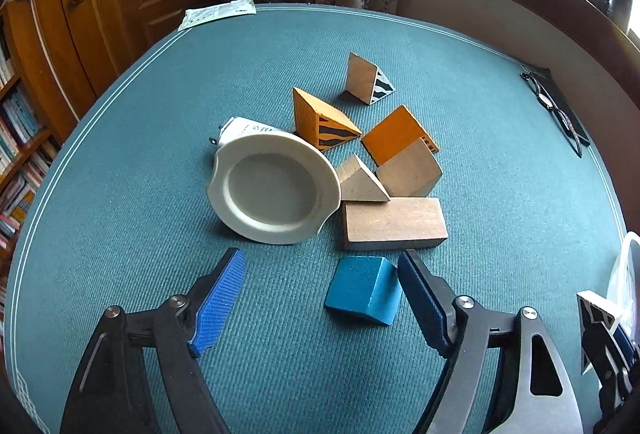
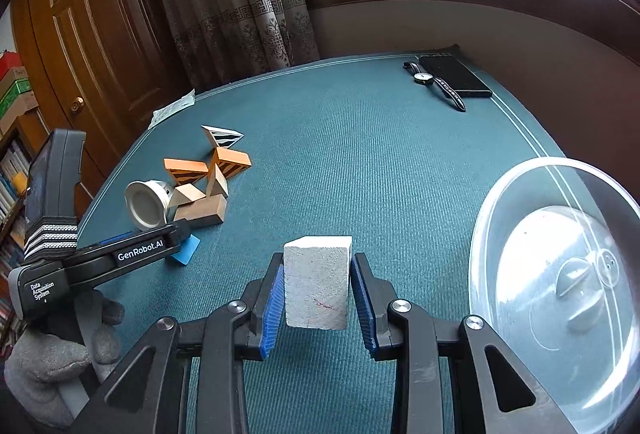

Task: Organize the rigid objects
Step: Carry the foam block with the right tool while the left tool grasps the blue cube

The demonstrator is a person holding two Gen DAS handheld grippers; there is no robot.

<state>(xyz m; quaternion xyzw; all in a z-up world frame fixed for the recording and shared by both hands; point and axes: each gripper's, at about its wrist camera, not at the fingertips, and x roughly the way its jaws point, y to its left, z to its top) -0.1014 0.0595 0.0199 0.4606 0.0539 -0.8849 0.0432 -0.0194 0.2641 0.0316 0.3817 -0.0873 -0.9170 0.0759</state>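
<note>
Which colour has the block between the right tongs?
White, with a faint red mark; the white block shows best in the right wrist view.

Table cloth (image 1: pixel 120 194): teal ribbed cloth, pale double line round its edge.
My gripper pads (image 1: pixel 218 300): bright blue, ridged; arms black.
Cube block (image 1: pixel 362 290): painted blue.
Block I hold (image 2: pixel 316 282): white, speckled, thin red scratch.
Wedge blocks (image 1: pixel 320 122): orange with black stripes.
Far wedge (image 1: pixel 368 80): plain wood, black-and-white striped end.
Long block (image 1: pixel 394 224): bare brown wood.
Round dish (image 1: pixel 272 186): off-white.
Domed lid (image 2: pixel 560 274): clear plastic.
</note>
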